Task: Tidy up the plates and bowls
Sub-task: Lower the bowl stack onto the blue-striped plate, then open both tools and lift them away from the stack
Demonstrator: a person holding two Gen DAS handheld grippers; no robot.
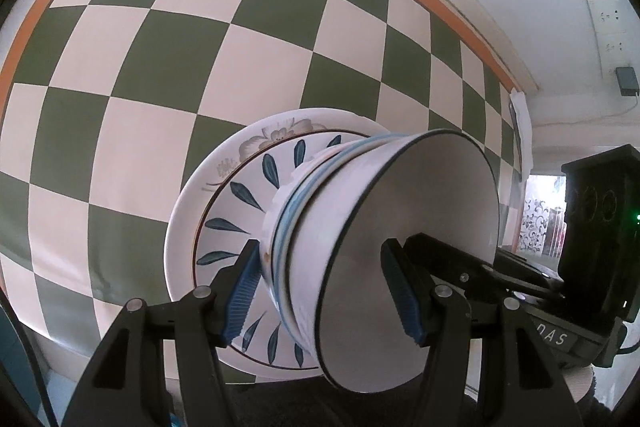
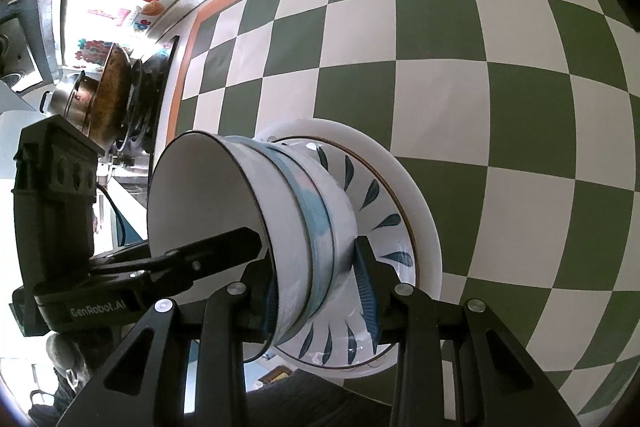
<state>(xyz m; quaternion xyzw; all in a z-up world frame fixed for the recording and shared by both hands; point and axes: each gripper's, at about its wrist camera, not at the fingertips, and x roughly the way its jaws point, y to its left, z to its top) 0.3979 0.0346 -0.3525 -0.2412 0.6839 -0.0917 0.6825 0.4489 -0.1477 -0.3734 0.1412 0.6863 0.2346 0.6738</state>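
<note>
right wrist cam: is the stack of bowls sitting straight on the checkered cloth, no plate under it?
No: the stack of bowls sits on a leaf-pattern plate, itself on a larger white plate over the checkered cloth.

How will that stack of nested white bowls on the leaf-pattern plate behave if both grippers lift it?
The nested white bowls look like glazed ceramic, so probably slippery against the blue pads and breakable. Stacked loosely, they may shift or rattle apart. Several together on the leaf-pattern plate likely feel heavy.
</note>
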